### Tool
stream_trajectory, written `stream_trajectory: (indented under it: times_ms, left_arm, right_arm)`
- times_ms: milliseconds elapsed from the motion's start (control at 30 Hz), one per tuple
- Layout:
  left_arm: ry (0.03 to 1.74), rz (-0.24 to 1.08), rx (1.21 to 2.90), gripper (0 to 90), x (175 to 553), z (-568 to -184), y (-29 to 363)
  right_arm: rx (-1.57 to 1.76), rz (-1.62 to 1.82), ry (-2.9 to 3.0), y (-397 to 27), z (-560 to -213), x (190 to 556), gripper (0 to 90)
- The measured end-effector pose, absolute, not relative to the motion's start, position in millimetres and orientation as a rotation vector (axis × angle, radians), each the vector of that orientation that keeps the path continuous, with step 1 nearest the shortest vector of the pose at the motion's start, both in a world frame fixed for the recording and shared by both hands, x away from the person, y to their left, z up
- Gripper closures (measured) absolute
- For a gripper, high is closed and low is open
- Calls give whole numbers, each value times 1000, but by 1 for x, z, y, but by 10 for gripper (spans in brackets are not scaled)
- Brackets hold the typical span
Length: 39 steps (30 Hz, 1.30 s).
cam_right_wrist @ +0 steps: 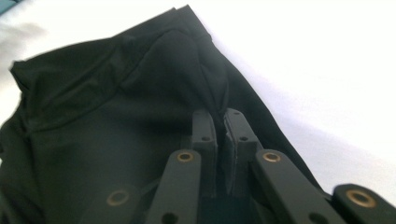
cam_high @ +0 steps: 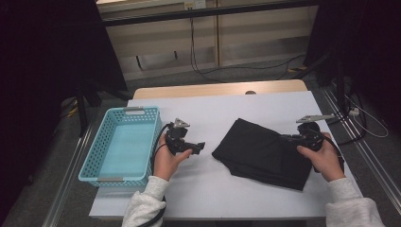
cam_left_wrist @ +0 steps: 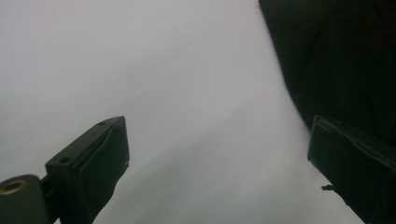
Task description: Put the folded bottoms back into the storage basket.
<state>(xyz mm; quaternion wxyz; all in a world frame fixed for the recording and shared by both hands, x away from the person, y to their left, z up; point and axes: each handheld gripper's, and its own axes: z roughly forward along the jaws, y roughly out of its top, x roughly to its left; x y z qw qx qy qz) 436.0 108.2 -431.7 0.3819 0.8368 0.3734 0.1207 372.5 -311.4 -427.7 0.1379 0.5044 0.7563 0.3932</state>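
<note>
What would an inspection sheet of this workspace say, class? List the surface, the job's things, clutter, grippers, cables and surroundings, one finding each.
Surface: white table, bare around the items.
Job's things: black garment lying folded right of centre; blue basket at the left edge, nothing in it.
Clutter: nothing seen.
Grippers: left gripper open above the table, beside the garment; right gripper shut on a pinch of the garment's fabric.
Cables: one trails from the left gripper; others lie on the floor.
Surroundings: grey floor, pale wall panels behind, dark sides.

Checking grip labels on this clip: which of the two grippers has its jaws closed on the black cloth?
The right gripper: its jaws pinch a fold of the black cloth. The left gripper has its jaws wide apart over bare table, beside the cloth.
</note>
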Motion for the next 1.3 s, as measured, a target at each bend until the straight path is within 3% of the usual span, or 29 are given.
stream_trajectory:
  times_ms: [1300]
  left_arm:
    - [936, 311, 2137, 53, 438, -431, 103]
  right_arm:
    - [1500, 1120, 2169, -335, -429, 352, 850]
